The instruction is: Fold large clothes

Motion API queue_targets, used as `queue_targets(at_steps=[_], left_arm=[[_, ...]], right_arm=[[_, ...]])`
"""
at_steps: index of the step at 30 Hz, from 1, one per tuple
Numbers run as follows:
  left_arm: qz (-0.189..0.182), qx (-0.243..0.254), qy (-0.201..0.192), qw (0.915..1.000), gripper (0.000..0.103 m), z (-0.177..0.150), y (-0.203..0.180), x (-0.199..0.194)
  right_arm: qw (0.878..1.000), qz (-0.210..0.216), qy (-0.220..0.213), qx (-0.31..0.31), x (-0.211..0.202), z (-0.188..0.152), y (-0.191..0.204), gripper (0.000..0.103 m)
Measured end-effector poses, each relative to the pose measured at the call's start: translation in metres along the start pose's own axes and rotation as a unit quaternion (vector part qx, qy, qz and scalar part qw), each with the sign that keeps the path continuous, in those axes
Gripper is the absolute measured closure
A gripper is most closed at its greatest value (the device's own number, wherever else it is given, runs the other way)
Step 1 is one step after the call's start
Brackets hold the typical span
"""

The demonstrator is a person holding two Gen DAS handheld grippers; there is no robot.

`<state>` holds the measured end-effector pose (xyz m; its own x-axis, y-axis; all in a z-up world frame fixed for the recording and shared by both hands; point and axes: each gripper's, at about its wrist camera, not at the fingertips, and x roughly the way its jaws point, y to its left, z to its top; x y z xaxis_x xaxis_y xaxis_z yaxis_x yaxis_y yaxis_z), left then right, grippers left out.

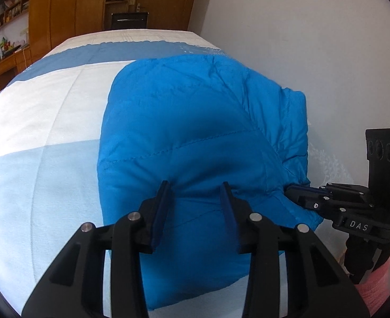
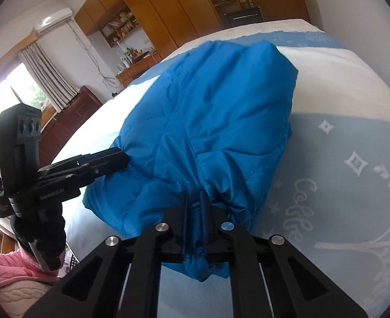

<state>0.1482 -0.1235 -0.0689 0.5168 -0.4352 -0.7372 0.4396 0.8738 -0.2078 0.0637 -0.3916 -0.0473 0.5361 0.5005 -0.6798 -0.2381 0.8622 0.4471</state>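
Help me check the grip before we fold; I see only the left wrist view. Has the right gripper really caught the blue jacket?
Observer: Yes. The right gripper is shut on a bunched edge of the blue jacket.
Operator: And how does my left gripper look from that side?
Observer: The left gripper meets the jacket's side edge, and the fabric puckers at its tips.

Bedroom with a white wall (image 1: pixel 287 39) along one side of a bed under a blue-and-white patterned bedspread (image 1: pixel 36 137). Tall wooden wardrobes (image 2: pixel 163 13) and open shelves (image 2: pixel 118 26) line the far end, above a low cluttered desk (image 2: pixel 134 70). Daylight enters a curtained window (image 2: pixel 12 92); an air conditioner (image 2: pixel 53 20) hangs above it.
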Motion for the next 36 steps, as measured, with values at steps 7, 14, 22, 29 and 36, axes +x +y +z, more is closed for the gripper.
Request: queue_targets(at_steps=[7,14,22,29,36], left_arm=[[0.006,0.002,-0.002,1.0,0.066,0.002,-0.001,-0.003],[0.004,0.003,-0.025,0.9997,0.067,0.037,0.002,-0.016],[0.004,-0.023,-0.023,0.9995,0.073,0.089,0.02,0.012],[0.009,-0.033,0.013,0.9993,0.076,0.103,0.036,0.059],[-0.01,-0.036,0.051,0.998,0.075,0.102,0.048,0.084]], right_arm=[[1.0,0.019,0.001,0.0,-0.011,0.009,0.002,0.095],[0.998,0.02,-0.048,-0.041,-0.041,0.056,0.019,0.091],[0.998,-0.025,-0.043,-0.039,-0.001,0.113,0.018,0.091],[0.999,-0.044,-0.02,-0.012,0.034,0.126,-0.005,0.095],[0.999,-0.009,0.011,0.046,0.062,0.119,-0.041,0.1]])
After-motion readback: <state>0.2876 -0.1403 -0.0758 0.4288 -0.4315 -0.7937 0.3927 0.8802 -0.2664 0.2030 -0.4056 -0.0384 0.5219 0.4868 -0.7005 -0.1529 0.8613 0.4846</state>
